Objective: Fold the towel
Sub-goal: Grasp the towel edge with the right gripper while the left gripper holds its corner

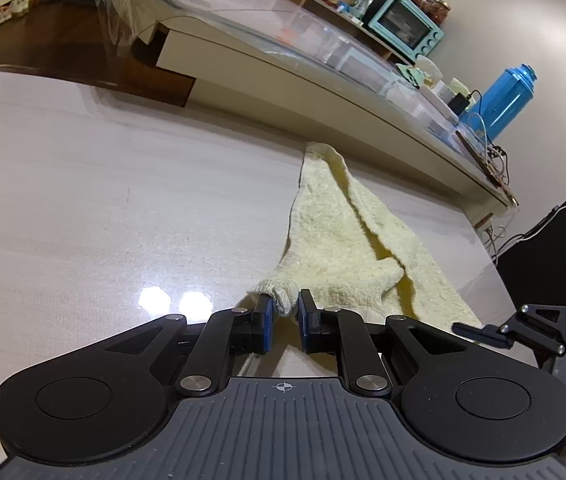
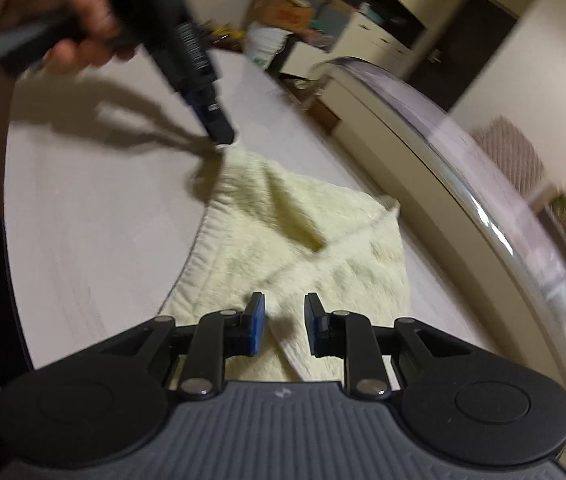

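Observation:
A pale yellow towel point(image 1: 347, 248) lies rumpled and partly doubled over on the white table point(image 1: 103, 200). My left gripper point(image 1: 285, 312) is shut on a grey-hemmed corner of it, which pokes out between the blue pads. In the right wrist view the left gripper point(image 2: 223, 140) pinches that far corner, and the towel point(image 2: 303, 236) rises toward it in a ridge. My right gripper point(image 2: 285, 320) hovers over the near end of the towel with its jaws apart; the cloth shows below the gap and neither pad presses on it. One finger point(image 1: 483, 332) of the right gripper shows at the towel's right edge.
A person's hand point(image 2: 71, 28) holds the left gripper's handle. Behind the table runs a long cream counter point(image 1: 283, 80) under a clear cover, with a blue flask point(image 1: 503, 100), a teal oven point(image 1: 407, 26) and jars. A black box point(image 1: 555, 248) stands at the right.

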